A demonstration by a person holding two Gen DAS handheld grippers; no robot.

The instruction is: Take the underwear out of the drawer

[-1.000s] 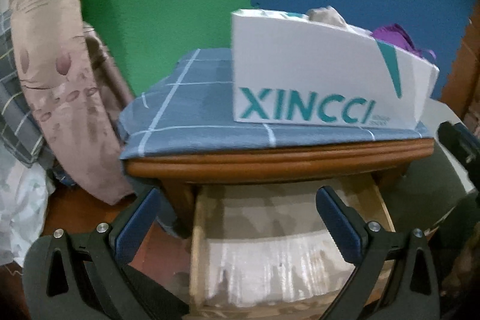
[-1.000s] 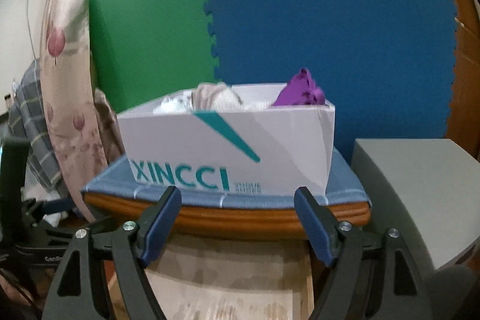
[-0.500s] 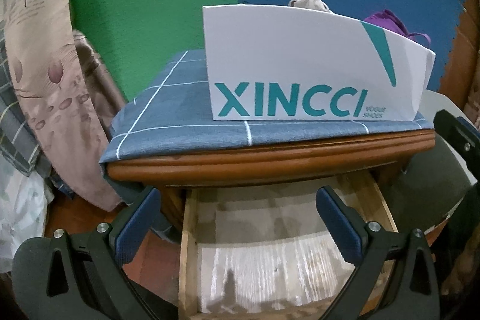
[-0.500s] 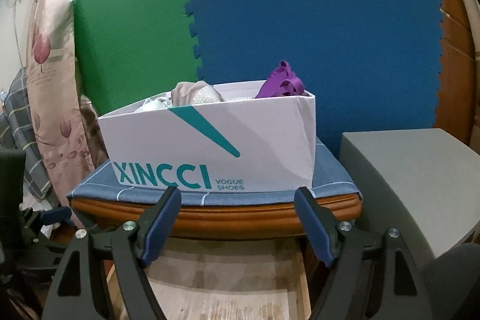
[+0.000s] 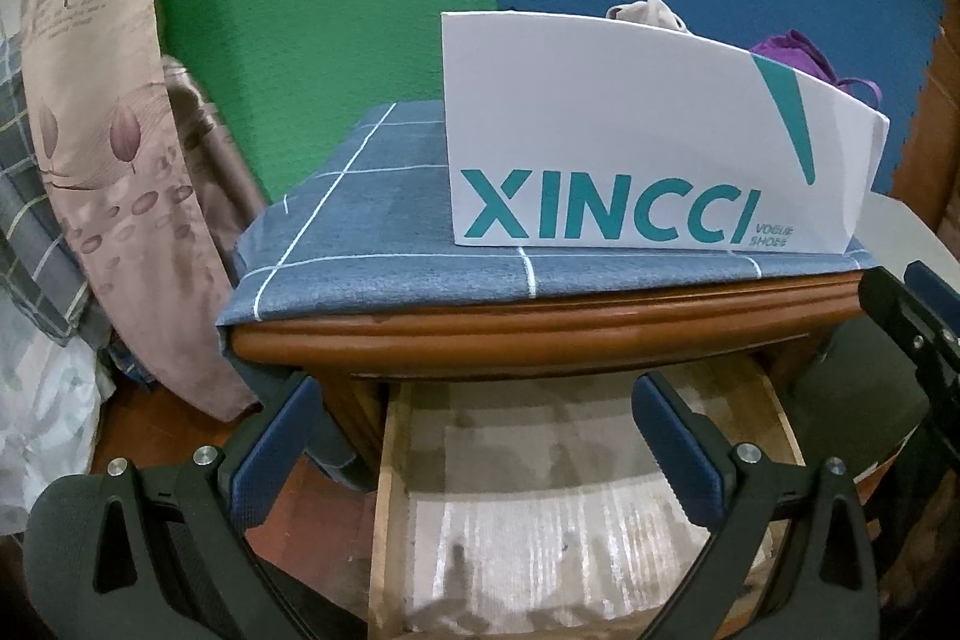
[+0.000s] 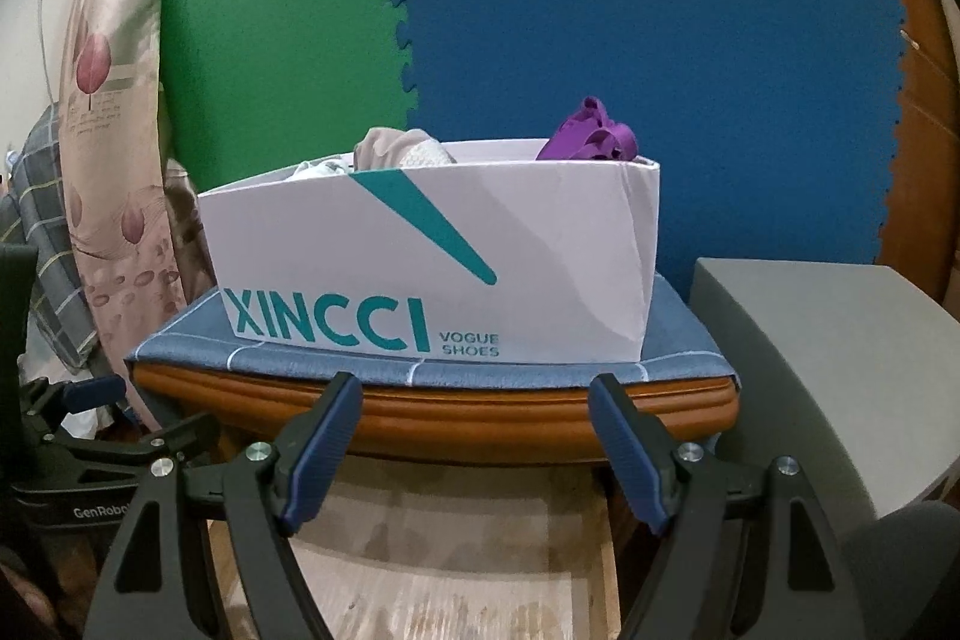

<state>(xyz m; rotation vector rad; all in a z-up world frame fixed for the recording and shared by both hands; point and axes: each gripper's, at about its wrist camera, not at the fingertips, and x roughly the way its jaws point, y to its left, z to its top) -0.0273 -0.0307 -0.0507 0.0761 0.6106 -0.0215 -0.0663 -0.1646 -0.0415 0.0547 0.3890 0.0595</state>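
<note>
The wooden drawer [image 5: 384, 490] of a nightstand stands pulled open below both grippers; its lined bottom [image 6: 456, 568] shows no garment. A white XINCCI shoe box [image 5: 630, 142] sits on the nightstand's blue checked cloth [image 5: 360, 232]. Beige underwear [image 6: 390, 148] and purple underwear [image 6: 591, 139] stick up over the box rim; both also show in the left wrist view [image 5: 645, 7], [image 5: 798, 52]. My left gripper [image 5: 474, 436] is open and empty over the drawer's front left. My right gripper [image 6: 477, 436] is open and empty in front of the tabletop edge.
A flowered curtain [image 5: 108, 148] and plaid fabric [image 5: 24, 220] hang at the left. A grey block [image 6: 828, 358] stands right of the nightstand. Green and blue foam mats [image 6: 600, 10] cover the wall behind. The left gripper's body [image 6: 90, 460] shows at the right wrist view's lower left.
Both grippers have sunk a little and drawn nearer the nightstand, so the box looks taller and larger. Both stay open and empty.
</note>
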